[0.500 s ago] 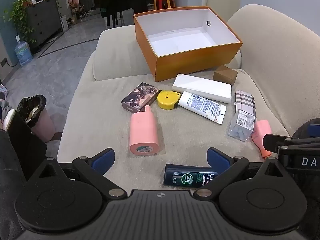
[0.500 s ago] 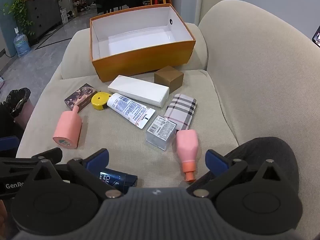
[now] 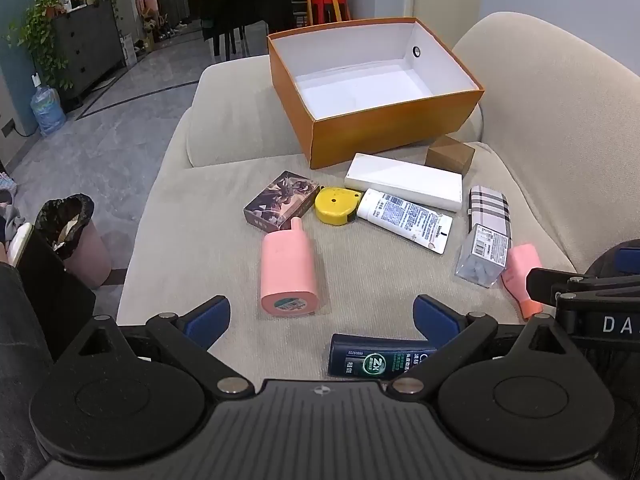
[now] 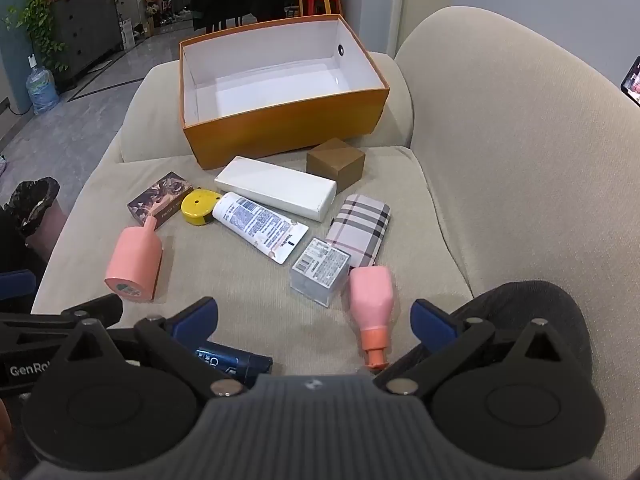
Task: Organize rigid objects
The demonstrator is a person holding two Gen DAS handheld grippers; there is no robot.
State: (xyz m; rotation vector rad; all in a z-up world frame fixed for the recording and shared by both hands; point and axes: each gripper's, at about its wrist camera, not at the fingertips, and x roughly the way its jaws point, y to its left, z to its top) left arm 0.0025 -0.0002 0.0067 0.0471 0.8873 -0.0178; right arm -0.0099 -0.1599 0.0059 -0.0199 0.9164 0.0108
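On a beige sofa cushion [image 4: 400,208], an orange box [image 4: 288,128] sits empty. Ten small items, among them a dark bottle [image 3: 380,360] and pink bottle [image 4: 372,300], lie scattered before it. Left gripper [image 3: 322,314] and right gripper [image 4: 314,316] hover spread wide, holding nothing. Sorting appears unstarted.

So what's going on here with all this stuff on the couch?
A person holds a gripper in each hand over a sofa cushion strewn with small items. The left gripper and right gripper are both open and hold nothing. The orange box at the back is empty. A dark blue bottle lies nearest the left gripper, a small pink bottle nearest the right. Sorting has not visibly started.
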